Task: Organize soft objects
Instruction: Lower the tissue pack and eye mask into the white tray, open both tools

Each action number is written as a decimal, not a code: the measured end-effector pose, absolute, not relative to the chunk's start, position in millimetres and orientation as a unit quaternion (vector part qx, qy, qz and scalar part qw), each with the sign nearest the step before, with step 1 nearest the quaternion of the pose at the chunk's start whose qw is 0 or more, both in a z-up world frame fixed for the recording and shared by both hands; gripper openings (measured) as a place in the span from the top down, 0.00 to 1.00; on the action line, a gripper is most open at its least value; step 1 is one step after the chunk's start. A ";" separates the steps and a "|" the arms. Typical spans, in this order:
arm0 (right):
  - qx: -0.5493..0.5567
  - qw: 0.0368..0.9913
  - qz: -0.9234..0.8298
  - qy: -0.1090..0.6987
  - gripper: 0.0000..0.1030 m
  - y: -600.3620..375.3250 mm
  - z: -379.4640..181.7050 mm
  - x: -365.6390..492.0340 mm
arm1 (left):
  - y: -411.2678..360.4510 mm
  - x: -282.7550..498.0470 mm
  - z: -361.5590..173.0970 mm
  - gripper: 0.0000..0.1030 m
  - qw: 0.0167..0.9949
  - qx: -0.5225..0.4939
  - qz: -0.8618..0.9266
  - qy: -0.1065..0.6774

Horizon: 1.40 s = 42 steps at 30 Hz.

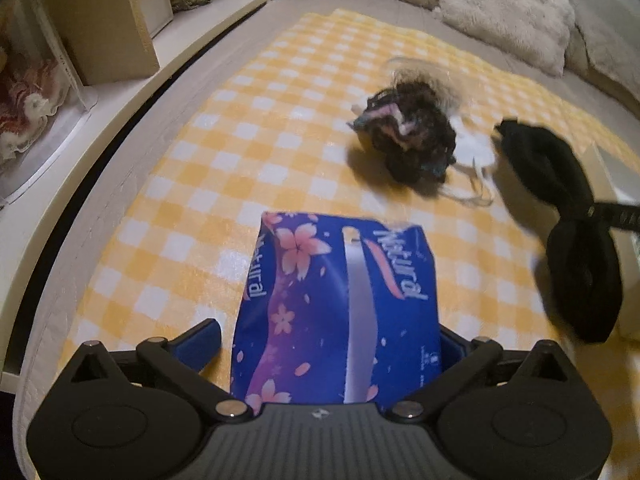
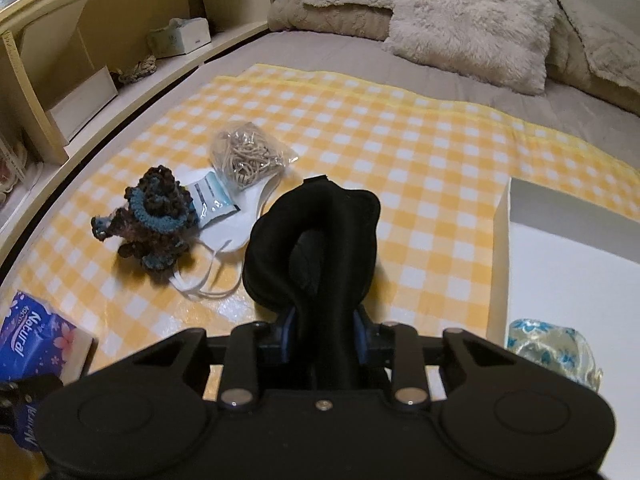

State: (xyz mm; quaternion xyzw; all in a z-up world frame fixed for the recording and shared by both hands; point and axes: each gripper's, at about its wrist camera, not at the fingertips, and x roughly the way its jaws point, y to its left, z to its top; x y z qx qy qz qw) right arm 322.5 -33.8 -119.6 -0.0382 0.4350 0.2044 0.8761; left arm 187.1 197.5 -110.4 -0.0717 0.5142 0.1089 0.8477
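A yellow-and-white checked blanket (image 2: 400,140) lies spread over the grey bed (image 2: 320,52) ahead of the tongs. Beyond it, at the far end, rest a shaggy cream pillow (image 2: 468,20) and a folded beige throw (image 2: 332,4) — left of the tongs runs a pale wooden shelf (image 2: 132,80) carrying a tissue box (image 2: 180,36).

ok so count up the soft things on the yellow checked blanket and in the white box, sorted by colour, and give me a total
Black: 1, the padded black eye mask in the right gripper
Blue: 2, the blue floral tissue pack; the shiny blue-patterned bundle in the white box
Dark brown and blue: 1, the crocheted yarn piece
White: 2, the white face mask; the small white sachet
Clear: 1, the bag of beige rubber bands
Total: 7
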 end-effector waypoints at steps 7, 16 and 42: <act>-0.039 0.877 0.214 0.429 0.71 -32.0 -116.1 320.0 | 195.0 194.7 -116.2 0.20 0.841 -0.081 0.108 0.524; -0.021 0.885 0.219 0.411 0.71 -41.4 -99.8 315.5 | 184.8 194.6 -94.5 0.32 0.858 -0.072 0.080 0.502; -0.013 0.941 0.193 0.277 0.70 -150.7 4.5 247.7 | 95.7 207.9 7.7 0.32 0.928 -0.118 0.012 0.353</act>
